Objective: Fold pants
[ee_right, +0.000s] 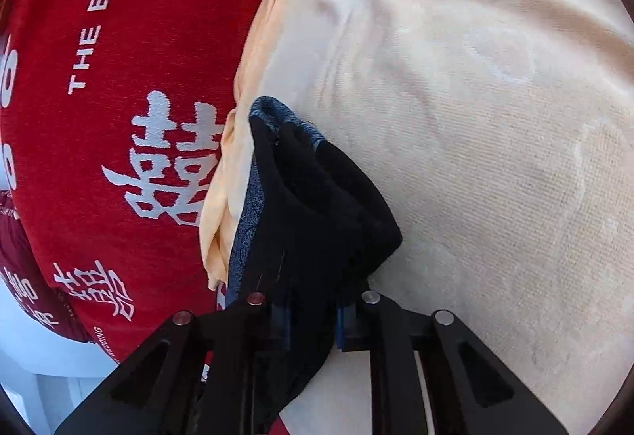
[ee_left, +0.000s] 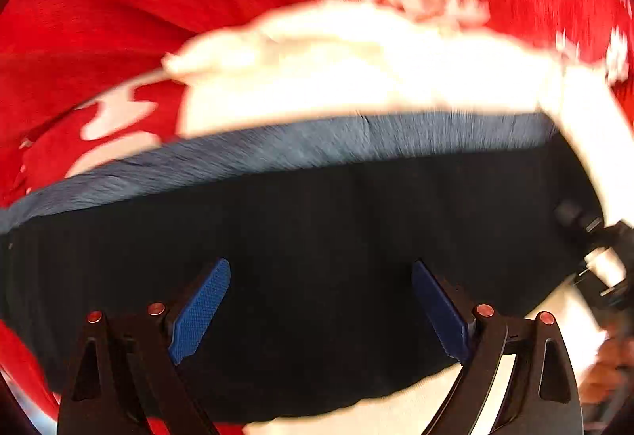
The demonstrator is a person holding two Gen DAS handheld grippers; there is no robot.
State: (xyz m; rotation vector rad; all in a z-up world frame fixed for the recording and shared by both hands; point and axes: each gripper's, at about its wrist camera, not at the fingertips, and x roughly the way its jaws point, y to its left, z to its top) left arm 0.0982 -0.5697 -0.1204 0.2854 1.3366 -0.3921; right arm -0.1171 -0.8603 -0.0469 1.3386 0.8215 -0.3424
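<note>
The pants (ee_left: 317, 268) are dark navy with a lighter blue-grey band along their far edge, and they fill the lower half of the left wrist view. My left gripper (ee_left: 321, 310) hovers over them, open, with its blue pads (ee_left: 200, 312) wide apart and nothing between them. In the right wrist view a bunched fold of the same pants (ee_right: 317, 205) rises from my right gripper (ee_right: 313, 320), which is shut on the cloth. The right gripper's body (ee_left: 594, 256) shows at the right edge of the left wrist view, with a hand below it.
A cream towel (ee_right: 475, 117) covers the surface under the pants. A red blanket (ee_right: 119, 117) with white characters and lettering lies beside it to the left and beyond. A pale floor or ledge (ee_right: 31, 351) shows at the lower left.
</note>
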